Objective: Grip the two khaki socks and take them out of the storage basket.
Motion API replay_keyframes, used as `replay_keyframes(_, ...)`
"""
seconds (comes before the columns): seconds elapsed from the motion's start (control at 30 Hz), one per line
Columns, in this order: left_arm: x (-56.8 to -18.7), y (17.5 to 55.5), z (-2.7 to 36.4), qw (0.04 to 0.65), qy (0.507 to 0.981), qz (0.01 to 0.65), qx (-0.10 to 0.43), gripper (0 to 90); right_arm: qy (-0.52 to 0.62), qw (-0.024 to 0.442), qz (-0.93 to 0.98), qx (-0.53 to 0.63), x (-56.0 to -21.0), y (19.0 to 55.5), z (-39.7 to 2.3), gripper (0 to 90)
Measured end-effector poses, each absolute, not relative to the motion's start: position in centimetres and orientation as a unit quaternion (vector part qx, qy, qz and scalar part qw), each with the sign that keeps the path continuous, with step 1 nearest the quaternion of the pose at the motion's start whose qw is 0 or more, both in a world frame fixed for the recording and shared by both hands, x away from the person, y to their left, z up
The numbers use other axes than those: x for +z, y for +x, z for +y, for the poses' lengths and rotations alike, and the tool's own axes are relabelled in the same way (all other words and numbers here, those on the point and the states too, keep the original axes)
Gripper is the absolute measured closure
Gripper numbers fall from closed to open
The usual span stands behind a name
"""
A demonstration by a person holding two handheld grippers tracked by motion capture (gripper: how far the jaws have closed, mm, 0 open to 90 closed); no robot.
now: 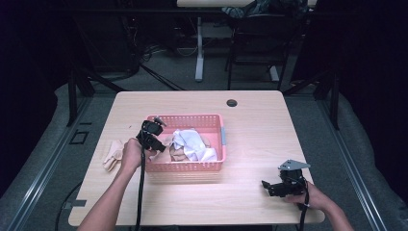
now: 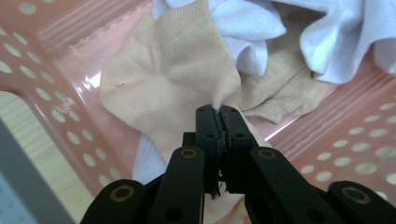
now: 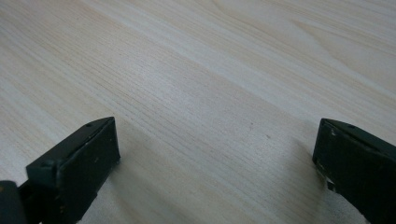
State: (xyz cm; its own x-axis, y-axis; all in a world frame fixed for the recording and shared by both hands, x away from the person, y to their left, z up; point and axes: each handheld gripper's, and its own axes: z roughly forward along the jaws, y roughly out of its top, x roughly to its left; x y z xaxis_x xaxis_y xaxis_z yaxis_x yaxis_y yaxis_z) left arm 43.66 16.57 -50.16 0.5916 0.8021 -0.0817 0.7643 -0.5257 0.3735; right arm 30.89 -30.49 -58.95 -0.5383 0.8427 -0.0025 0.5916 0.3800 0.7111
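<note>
My left gripper (image 2: 218, 112) is shut on a fold of a beige sock (image 2: 173, 79) that lies inside the pink perforated basket (image 2: 51, 70). In the high view this gripper (image 1: 159, 146) reaches over the left wall of the basket (image 1: 185, 117). White cloth (image 2: 336, 42) is piled beside and partly over the beige pieces, and it fills the basket's right half (image 1: 195, 143). My right gripper (image 1: 265, 186) rests low over the table near its front right corner. Its jaws stand wide open (image 3: 215, 154) with only bare wood between them.
A second beige cloth (image 1: 113, 154) lies on the table just left of the basket, behind my left hand. The light wooden table (image 3: 210, 70) has a cable hole (image 1: 232, 103) at the back. Dark floor, cables and another desk's legs lie beyond.
</note>
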Motion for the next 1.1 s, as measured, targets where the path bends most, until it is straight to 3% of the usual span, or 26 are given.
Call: replay_keyframes(1.1, -41.1, 42.1, 19.6, 0.235, 0.861, 0.437, 0.115, 87.1, 0.443, 0.187, 0.810, 0.336, -58.9, 30.9, -30.5, 0.0)
